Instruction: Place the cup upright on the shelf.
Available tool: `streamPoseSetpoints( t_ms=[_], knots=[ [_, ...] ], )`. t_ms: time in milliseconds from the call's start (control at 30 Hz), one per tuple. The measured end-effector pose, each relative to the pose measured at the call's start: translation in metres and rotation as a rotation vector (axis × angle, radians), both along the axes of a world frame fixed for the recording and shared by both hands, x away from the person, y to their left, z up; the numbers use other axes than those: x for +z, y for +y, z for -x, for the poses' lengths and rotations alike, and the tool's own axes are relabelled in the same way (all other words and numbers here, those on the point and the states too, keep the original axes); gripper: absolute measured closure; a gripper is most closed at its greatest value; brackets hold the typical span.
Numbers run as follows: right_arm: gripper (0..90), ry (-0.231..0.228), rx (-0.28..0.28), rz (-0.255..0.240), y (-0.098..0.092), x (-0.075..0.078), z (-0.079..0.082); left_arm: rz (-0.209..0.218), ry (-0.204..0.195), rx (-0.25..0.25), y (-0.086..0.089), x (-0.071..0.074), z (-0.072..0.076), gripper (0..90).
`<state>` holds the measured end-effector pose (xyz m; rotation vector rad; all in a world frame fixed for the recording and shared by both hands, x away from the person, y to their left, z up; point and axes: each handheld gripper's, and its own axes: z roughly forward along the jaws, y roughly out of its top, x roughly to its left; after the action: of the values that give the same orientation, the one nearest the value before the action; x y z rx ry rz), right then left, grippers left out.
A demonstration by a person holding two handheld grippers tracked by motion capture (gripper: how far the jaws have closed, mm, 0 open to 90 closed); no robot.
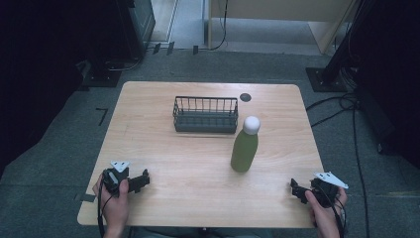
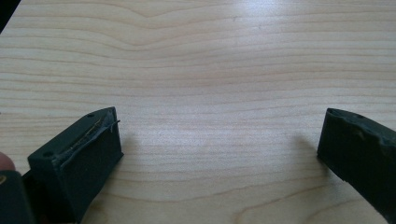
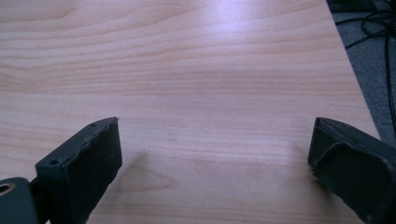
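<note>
Wooden table point(image 1: 198, 168) – green bottle point(image 1: 244, 151) beside wire basket point(image 1: 205, 115)

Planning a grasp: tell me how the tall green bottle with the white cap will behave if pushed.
The tall green bottle with the white cap stands upright on a narrow base, so a high push would probably tip it. Its round body looks smooth, likely slippery, and apt to roll once down.

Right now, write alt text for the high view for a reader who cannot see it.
A green bottle with a white cap stands upright on a light wooden table, just right of and nearer than a dark wire basket. At the near corners, a person's hands hold the left gripper and right gripper, both low over the table, holding nothing.
</note>
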<state>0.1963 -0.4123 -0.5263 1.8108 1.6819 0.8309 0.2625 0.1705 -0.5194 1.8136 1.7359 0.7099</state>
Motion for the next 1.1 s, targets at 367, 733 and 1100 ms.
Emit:
streamPoseSetpoints(
  t_ms=[367,733,1100],
  knots=[
    [4.3,-0.045,0.013,0.014,0.016,0.014,0.001,0.001,0.000,0.000,0.000,0.000,0.000,0.0],
    [4.7,-0.091,0.087,0.001,0.043,0.036,-0.004,0.001,0.000,0.000,0.000,0.000,0.000,0.0],
    [5.1,-0.118,0.154,-0.011,0.069,0.052,-0.005,0.001,0.000,0.000,0.000,0.000,0.000,0.0]
  ],
)
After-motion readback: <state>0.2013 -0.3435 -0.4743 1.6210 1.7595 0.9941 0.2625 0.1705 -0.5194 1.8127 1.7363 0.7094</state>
